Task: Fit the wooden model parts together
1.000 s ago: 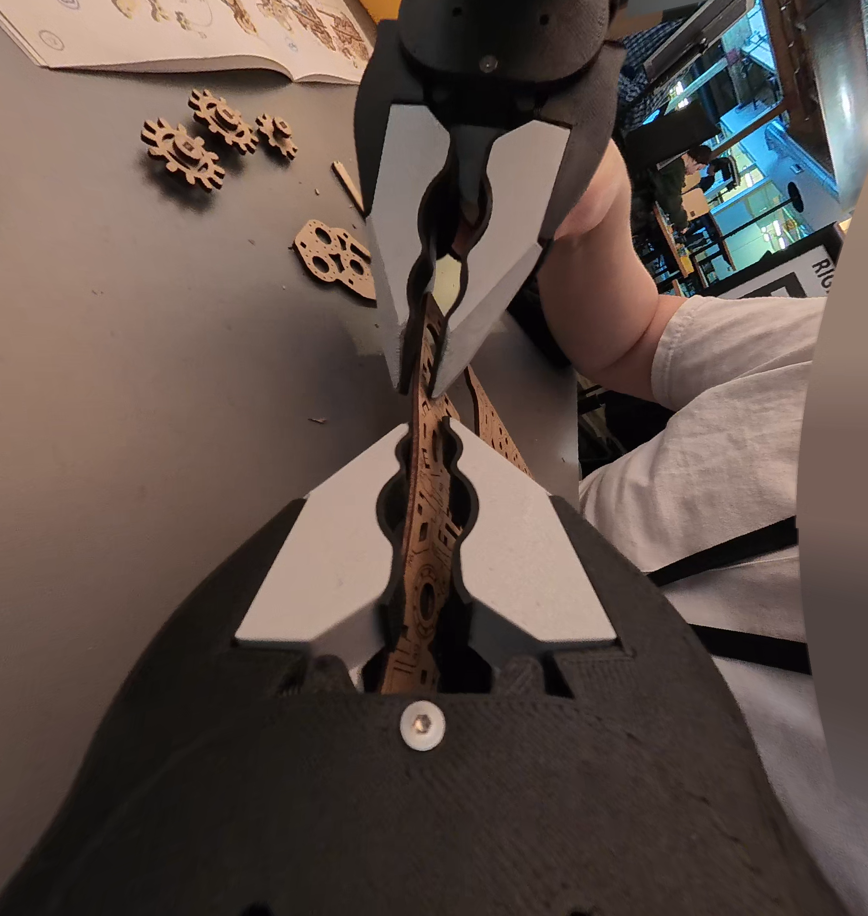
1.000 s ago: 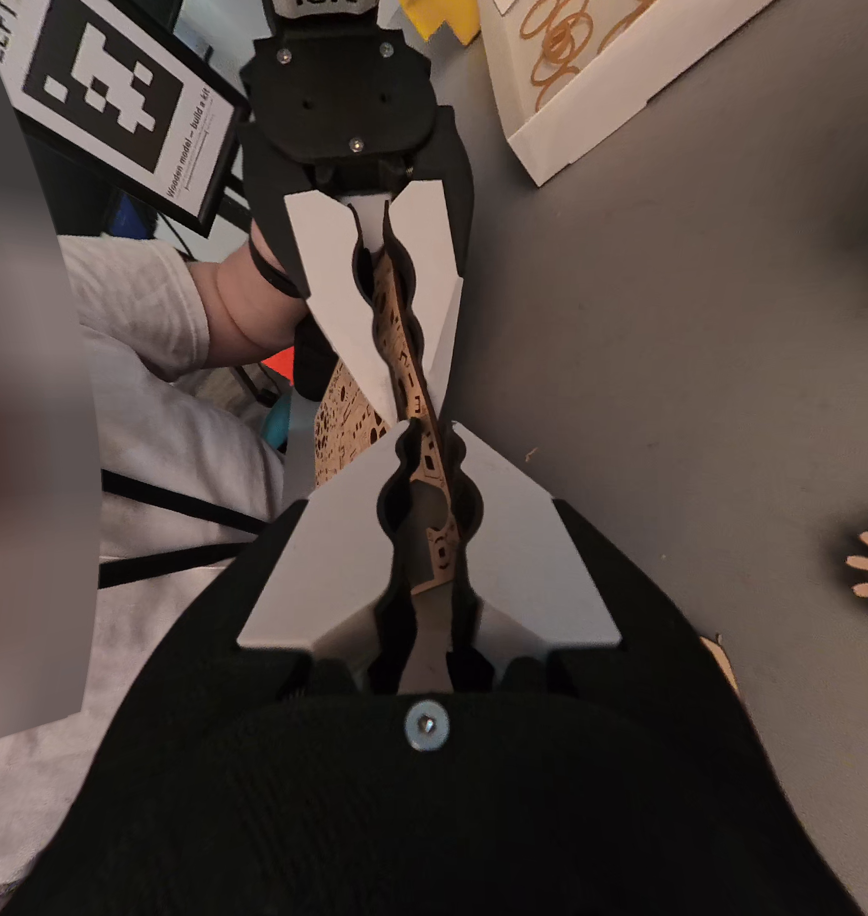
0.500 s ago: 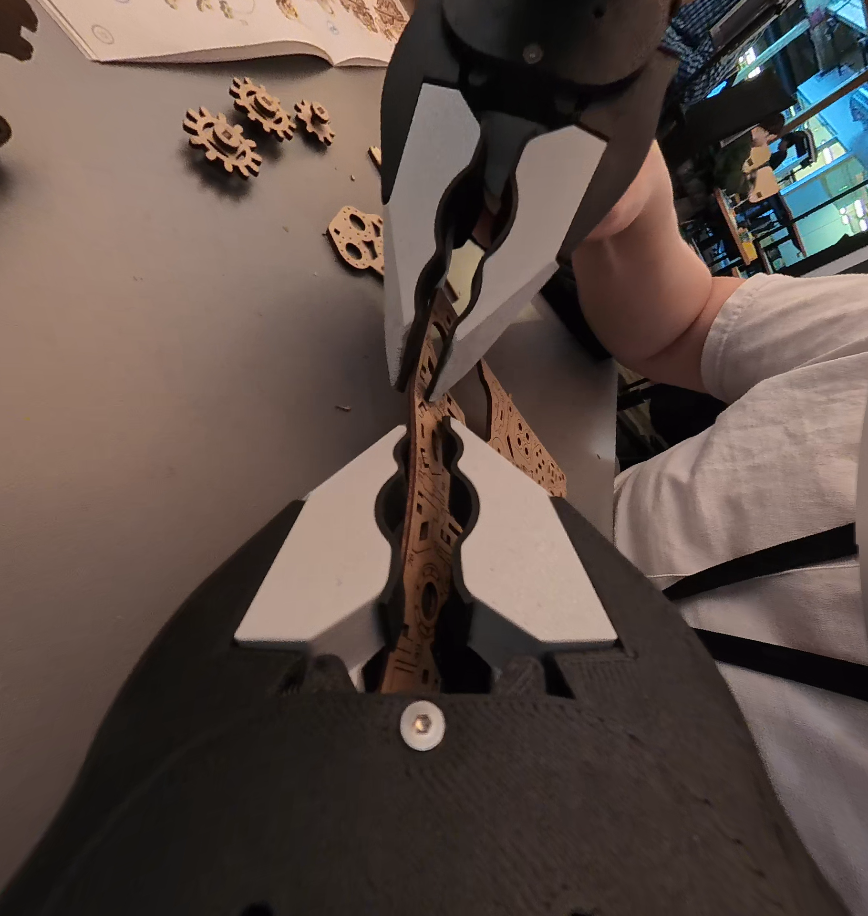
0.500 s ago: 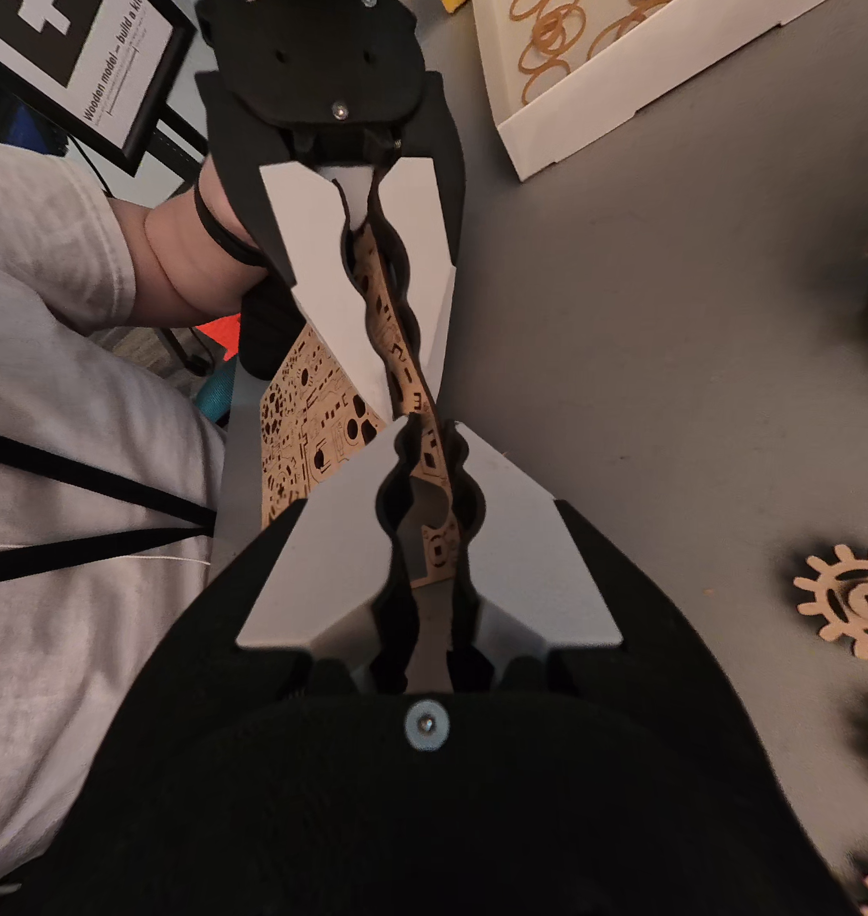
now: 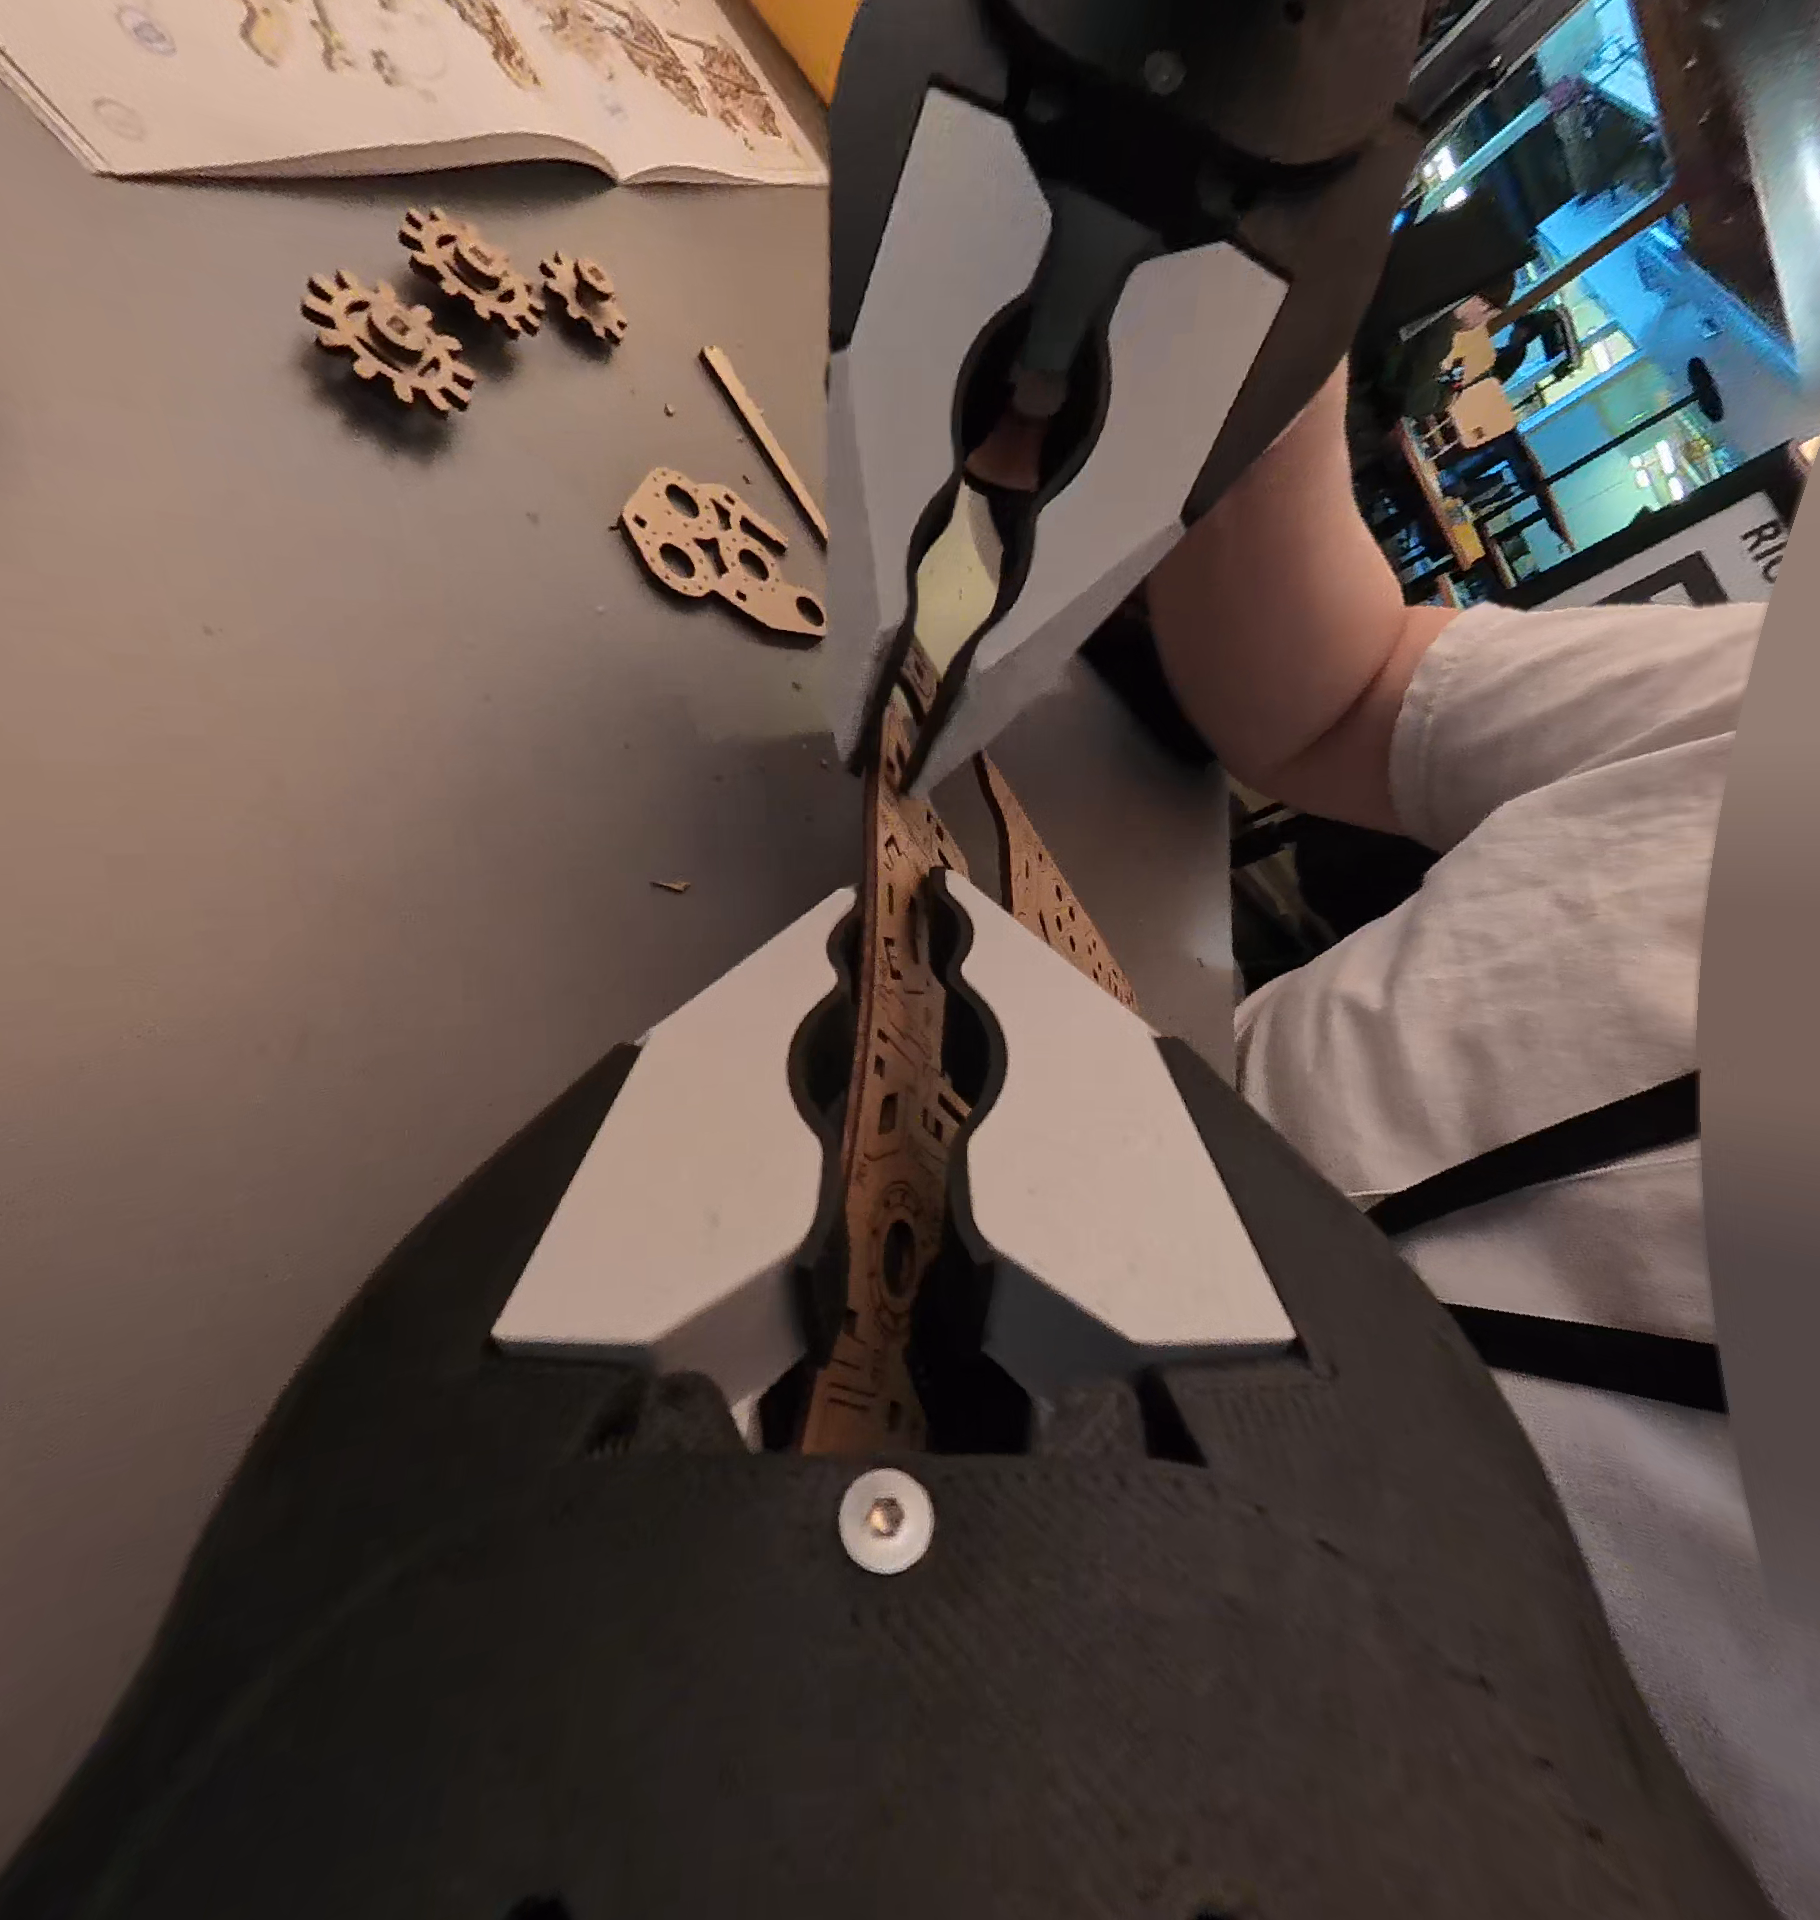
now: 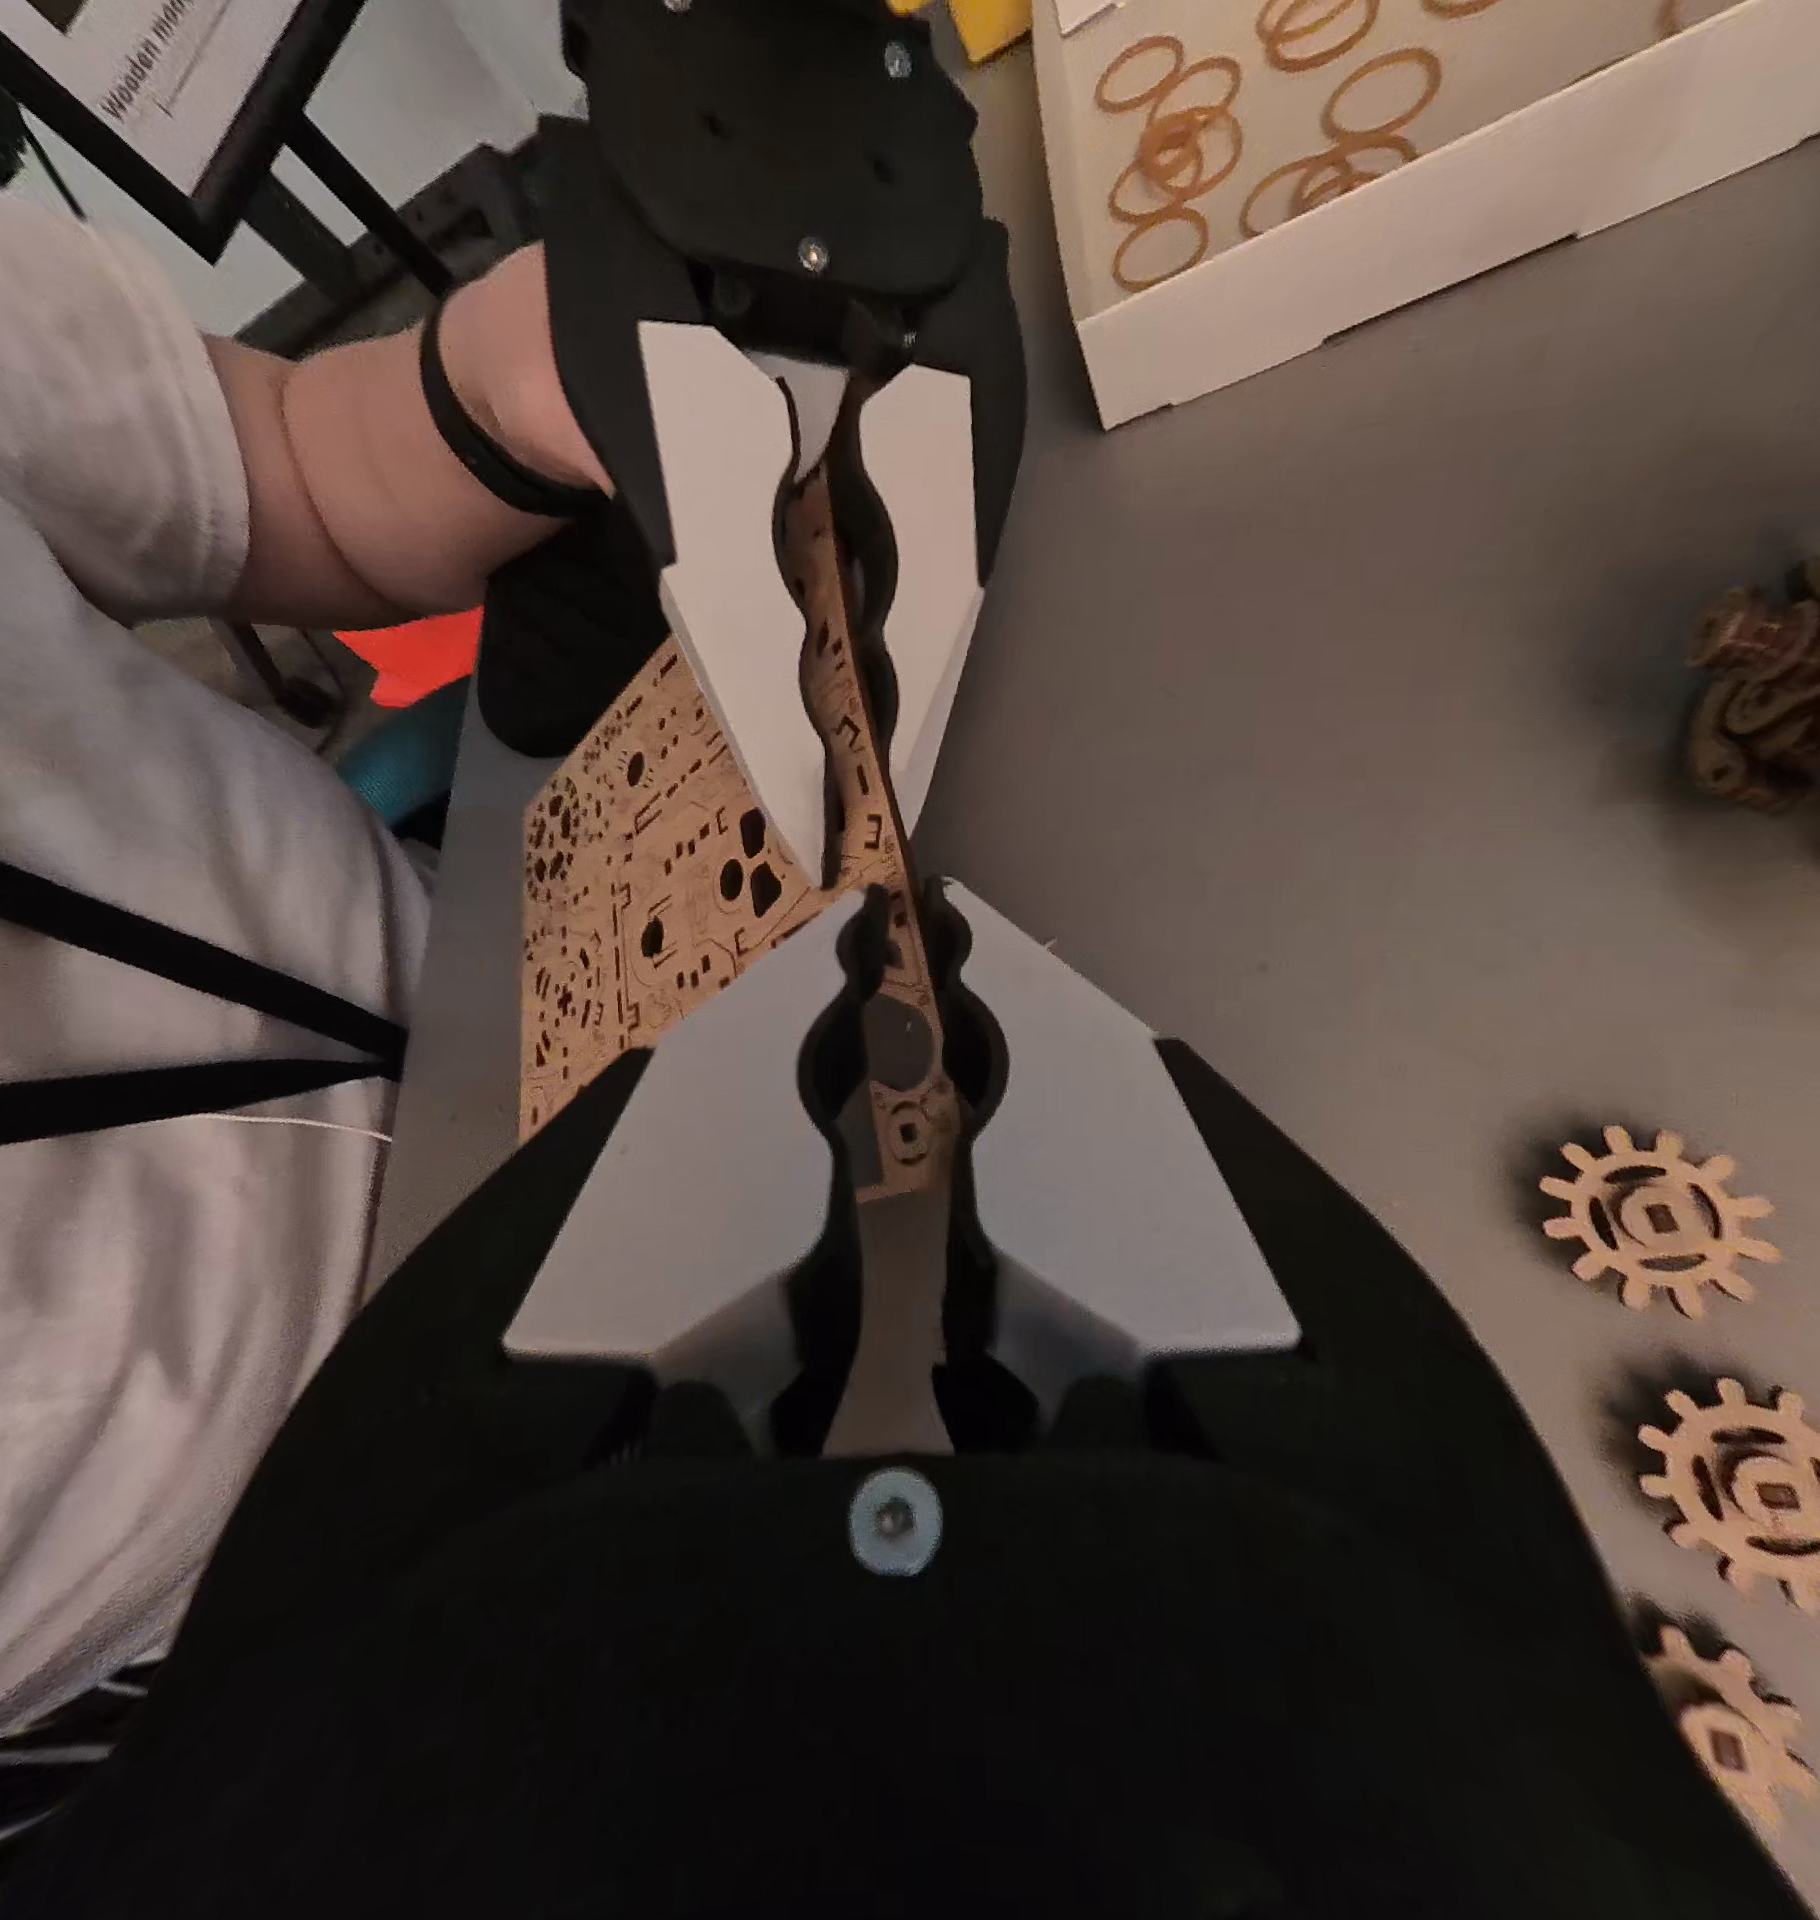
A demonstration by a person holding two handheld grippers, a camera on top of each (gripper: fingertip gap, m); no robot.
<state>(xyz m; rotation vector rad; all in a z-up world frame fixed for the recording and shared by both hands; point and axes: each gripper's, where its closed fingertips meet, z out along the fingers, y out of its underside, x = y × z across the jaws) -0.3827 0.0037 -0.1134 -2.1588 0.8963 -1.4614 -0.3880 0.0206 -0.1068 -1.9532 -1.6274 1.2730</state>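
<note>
A thin laser-cut wooden sheet (image 5: 890, 1091) stands edge-on between both grippers, above the grey table (image 5: 262, 935). My left gripper (image 5: 890, 899) is shut on one end of it. My right gripper (image 6: 901, 894) is shut on the other end (image 6: 911, 1132). The two grippers face each other, fingertips almost touching; the right gripper (image 5: 890, 764) shows in the left wrist view and the left gripper (image 6: 864, 852) in the right wrist view. A wider cut-out wooden panel (image 6: 657, 904) shows beneath them at the table's edge; I cannot tell whether it is joined to the held piece.
Three wooden gears (image 5: 386, 332) (image 6: 1659, 1221), a flat plate with holes (image 5: 714, 566), a thin stick (image 5: 766, 447) and an open booklet (image 5: 418, 94) lie on the table. An assembled wooden piece (image 6: 1789, 717) and a white box of rubber bands (image 6: 1405, 177) are there too. The person's arm (image 5: 1290, 644) is close. Both grippers' tips are close together, under 4 cm apart. My right gripper's tips are some 15 cm from the thin stick (image 5: 766, 447).
Both grippers stay shut on the sheet and have swung together. The right wrist view now shows the gears and the assembled piece at its right.
</note>
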